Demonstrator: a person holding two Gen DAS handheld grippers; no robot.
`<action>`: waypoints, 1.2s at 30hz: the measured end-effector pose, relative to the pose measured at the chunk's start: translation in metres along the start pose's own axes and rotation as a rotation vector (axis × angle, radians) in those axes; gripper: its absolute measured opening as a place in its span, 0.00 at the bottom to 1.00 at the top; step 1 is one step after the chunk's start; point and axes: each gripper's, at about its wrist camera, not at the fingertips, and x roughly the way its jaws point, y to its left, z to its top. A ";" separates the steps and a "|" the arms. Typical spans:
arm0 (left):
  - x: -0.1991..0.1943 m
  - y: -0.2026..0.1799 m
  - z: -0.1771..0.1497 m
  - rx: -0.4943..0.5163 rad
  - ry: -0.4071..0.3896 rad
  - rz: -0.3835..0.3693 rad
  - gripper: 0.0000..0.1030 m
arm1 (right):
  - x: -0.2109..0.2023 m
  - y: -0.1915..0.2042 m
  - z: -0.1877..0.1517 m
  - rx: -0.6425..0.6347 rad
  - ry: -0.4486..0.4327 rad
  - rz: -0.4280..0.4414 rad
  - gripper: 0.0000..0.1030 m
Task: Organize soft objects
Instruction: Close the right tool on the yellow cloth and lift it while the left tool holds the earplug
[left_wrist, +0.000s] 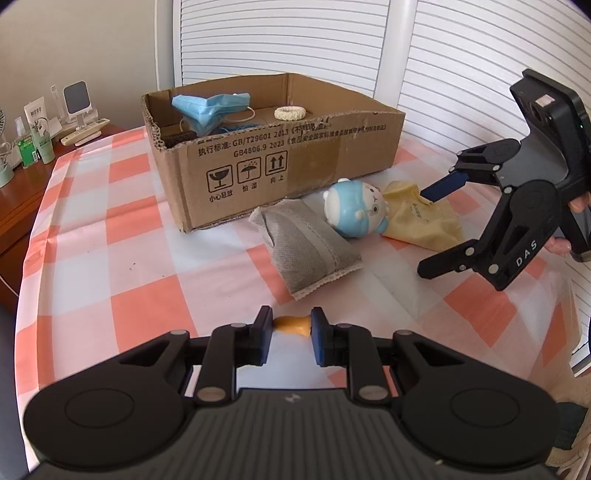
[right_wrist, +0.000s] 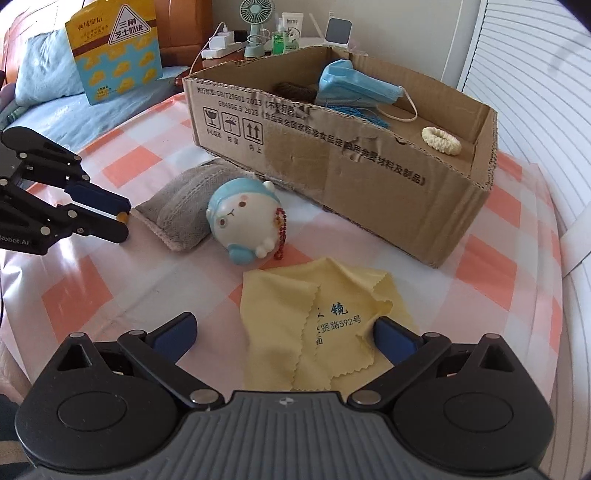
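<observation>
My left gripper (left_wrist: 291, 326) is shut on a small orange soft piece (left_wrist: 292, 325), low over the checked cloth; it shows at the left of the right wrist view (right_wrist: 123, 216). My right gripper (right_wrist: 284, 334) is open, its fingers either side of a yellow cleaning cloth (right_wrist: 317, 325), which also shows in the left wrist view (left_wrist: 421, 218). A blue and white plush toy (right_wrist: 242, 221) and a grey fabric pouch (right_wrist: 184, 206) lie in front of a cardboard box (right_wrist: 369, 177). The box holds a blue face mask (right_wrist: 354, 86) and a cream scrunchie (right_wrist: 441, 138).
The table wears an orange and white checked cloth (left_wrist: 110, 236). A side cabinet with bottles, a fan and a phone stand (left_wrist: 75, 101) stands beyond the box. A snack bag (right_wrist: 114, 48) leans on a blue-covered bed. White slatted blinds (left_wrist: 295, 40) lie behind.
</observation>
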 end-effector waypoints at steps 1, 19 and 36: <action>0.000 0.000 0.000 0.000 0.000 -0.001 0.20 | 0.001 0.000 0.002 0.001 0.001 -0.003 1.00; 0.001 0.002 0.001 -0.005 0.002 -0.012 0.20 | 0.011 -0.033 0.015 0.028 -0.032 -0.022 0.91; 0.002 -0.001 0.003 0.012 0.021 -0.009 0.20 | -0.010 -0.013 0.008 -0.026 -0.039 -0.103 0.16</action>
